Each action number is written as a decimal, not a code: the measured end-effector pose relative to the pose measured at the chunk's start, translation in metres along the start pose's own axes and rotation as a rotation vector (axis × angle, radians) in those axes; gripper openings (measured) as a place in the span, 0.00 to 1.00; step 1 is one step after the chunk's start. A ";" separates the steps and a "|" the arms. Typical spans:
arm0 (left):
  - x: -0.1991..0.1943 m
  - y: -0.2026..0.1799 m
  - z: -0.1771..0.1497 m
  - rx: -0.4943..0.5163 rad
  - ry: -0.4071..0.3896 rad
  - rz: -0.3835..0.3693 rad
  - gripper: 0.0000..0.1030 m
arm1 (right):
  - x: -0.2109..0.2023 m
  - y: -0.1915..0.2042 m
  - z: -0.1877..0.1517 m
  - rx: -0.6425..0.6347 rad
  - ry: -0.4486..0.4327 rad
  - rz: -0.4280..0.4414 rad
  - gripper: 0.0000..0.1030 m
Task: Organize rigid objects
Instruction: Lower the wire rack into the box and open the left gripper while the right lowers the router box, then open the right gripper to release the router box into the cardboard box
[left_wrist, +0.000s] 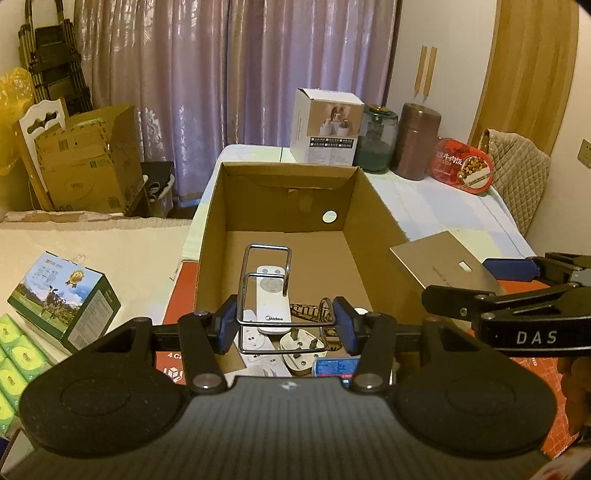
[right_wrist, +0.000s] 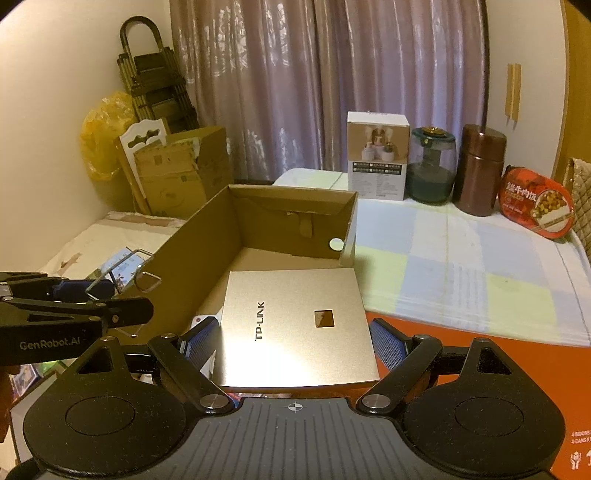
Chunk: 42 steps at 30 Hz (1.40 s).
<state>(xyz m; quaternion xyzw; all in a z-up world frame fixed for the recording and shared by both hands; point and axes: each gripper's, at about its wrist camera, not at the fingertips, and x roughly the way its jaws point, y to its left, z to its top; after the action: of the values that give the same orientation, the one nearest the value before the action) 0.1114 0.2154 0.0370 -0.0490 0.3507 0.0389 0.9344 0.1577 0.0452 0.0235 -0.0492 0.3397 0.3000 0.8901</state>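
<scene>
Your left gripper (left_wrist: 283, 323) is clamped on a chrome wire rack (left_wrist: 266, 288), the blue pads pressing its two sides; you hold it over the near end of the open cardboard box (left_wrist: 373, 206), above the items already inside, and I cannot tell whether its lower edge touches them. Your right gripper (right_wrist: 293, 341) is closed on a gold TP-LINK device (right_wrist: 295, 325), pads against its left and right edges; it hangs at the box's near right corner, partly over the interior and partly over the rim.

Deposited so far, as the left wrist view shows: a white Midea remote (left_wrist: 270, 295), a white power strip (left_wrist: 255, 341), a white plug adapter (left_wrist: 301, 350), a patterned strap (left_wrist: 308, 312) and a small blue item (left_wrist: 336, 365) at the near wall; all lie crowded at the near end; the far half of the box floor is bare.

Outstanding, in my judgement: both held items are not yet released; the rack needs a clear spot, and the bare far floor would suit it better than the pile beneath it. Outside the box there remain a green carton (left_wrist: 64, 301) and green tissue packs (left_wrist: 14, 354) on the left; a white product box (right_wrist: 377, 155), a glass jar (right_wrist: 432, 170), a brown canister (right_wrist: 480, 170) and a red food tin (right_wrist: 535, 206) on the checked cloth (right_wrist: 461, 266); whether these belong to your task I cannot tell. I rate the work as partly done, with two placements in hand.
</scene>
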 end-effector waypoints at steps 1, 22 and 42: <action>0.003 0.001 0.001 0.000 0.003 0.000 0.47 | 0.002 0.000 0.000 0.003 0.003 0.000 0.82; 0.042 0.010 0.006 0.002 0.065 -0.023 0.47 | 0.022 -0.001 0.007 0.058 0.013 0.001 0.82; 0.043 0.012 0.010 0.005 0.055 -0.005 0.54 | 0.024 -0.006 0.006 0.089 0.014 -0.006 0.82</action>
<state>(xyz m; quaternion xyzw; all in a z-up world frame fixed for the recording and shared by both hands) 0.1493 0.2301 0.0150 -0.0484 0.3764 0.0344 0.9246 0.1781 0.0540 0.0120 -0.0123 0.3588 0.2817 0.8898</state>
